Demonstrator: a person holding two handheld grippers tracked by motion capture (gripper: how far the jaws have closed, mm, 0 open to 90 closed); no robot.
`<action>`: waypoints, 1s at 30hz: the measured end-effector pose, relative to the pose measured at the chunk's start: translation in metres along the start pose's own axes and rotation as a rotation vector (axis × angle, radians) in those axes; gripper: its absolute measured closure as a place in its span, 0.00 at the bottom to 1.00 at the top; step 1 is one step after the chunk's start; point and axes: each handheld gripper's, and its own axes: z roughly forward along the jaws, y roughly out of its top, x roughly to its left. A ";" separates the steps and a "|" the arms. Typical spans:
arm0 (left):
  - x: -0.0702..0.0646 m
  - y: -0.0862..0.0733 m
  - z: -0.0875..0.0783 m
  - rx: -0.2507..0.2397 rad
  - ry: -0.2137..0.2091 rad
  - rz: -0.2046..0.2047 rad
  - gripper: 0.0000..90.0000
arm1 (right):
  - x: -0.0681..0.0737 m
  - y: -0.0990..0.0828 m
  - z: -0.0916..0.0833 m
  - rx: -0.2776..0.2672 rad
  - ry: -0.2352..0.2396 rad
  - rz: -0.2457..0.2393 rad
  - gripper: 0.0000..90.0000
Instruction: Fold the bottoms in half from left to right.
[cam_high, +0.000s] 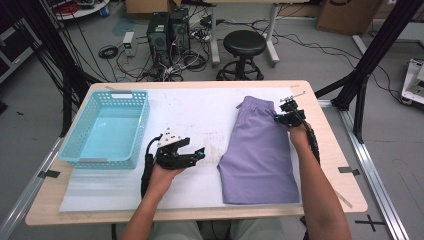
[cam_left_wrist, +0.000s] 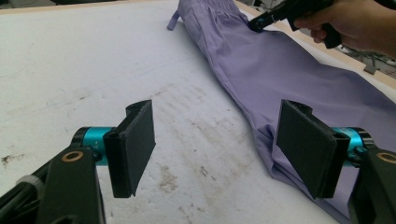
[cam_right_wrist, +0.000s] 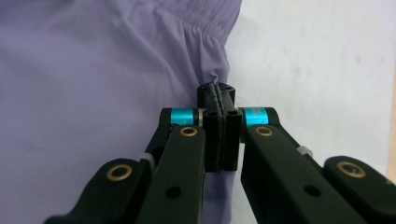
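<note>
Purple shorts lie flat on the right half of the white mat, waistband at the far end. My right gripper is shut on the right edge of the shorts just below the waistband; in the right gripper view the fabric puckers into the closed jaws of this gripper. The left gripper view shows the same gripper pinching the cloth. My left gripper stands open over the bare mat, left of the shorts' near leg. Nothing lies between its pads.
A light blue plastic basket stands on the left part of the table, with nothing visible in it. The wooden table edge runs close to the right of the shorts. Behind the table are a black stool and computer towers.
</note>
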 end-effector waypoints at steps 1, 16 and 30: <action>0.001 0.000 0.000 0.000 -0.002 0.000 0.31 | 0.001 0.000 0.001 0.007 -0.014 0.000 1.00; 0.003 0.000 -0.001 -0.008 -0.010 -0.002 0.31 | 0.028 0.045 0.009 -0.157 0.075 0.084 0.50; 0.012 -0.002 -0.009 -0.016 0.009 -0.020 0.31 | 0.040 0.049 0.018 -0.166 0.115 0.080 0.41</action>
